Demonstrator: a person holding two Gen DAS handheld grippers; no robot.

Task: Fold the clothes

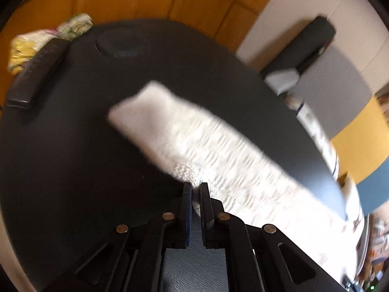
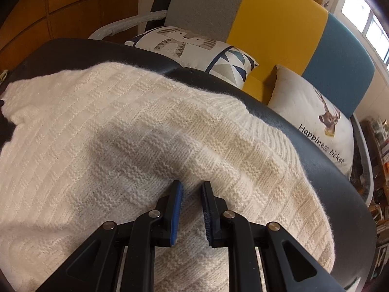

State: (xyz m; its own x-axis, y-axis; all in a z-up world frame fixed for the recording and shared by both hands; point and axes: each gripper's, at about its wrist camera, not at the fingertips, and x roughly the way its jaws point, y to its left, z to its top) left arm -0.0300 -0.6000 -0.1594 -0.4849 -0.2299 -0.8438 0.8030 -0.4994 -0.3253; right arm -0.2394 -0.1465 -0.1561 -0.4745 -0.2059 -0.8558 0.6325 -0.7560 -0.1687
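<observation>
A white knitted sweater (image 1: 194,133) lies across the dark leather-like table (image 1: 73,146); the left wrist view is blurred. My left gripper (image 1: 195,186) is shut on the sweater's near edge, and a bit of white knit shows between its fingers. In the right wrist view the sweater (image 2: 121,121) fills most of the frame over the table (image 2: 328,170). My right gripper (image 2: 192,185) has its jaws narrowly apart, pinching a raised fold of the knit, with creases running out from the tips.
A long dark box (image 1: 36,73) and a floral cloth (image 1: 48,36) sit at the table's far left. A round recess (image 1: 126,43) marks the far side. Beyond the right edge are two printed cushions (image 2: 194,46), (image 2: 316,126) against a grey, yellow and blue backrest (image 2: 274,24).
</observation>
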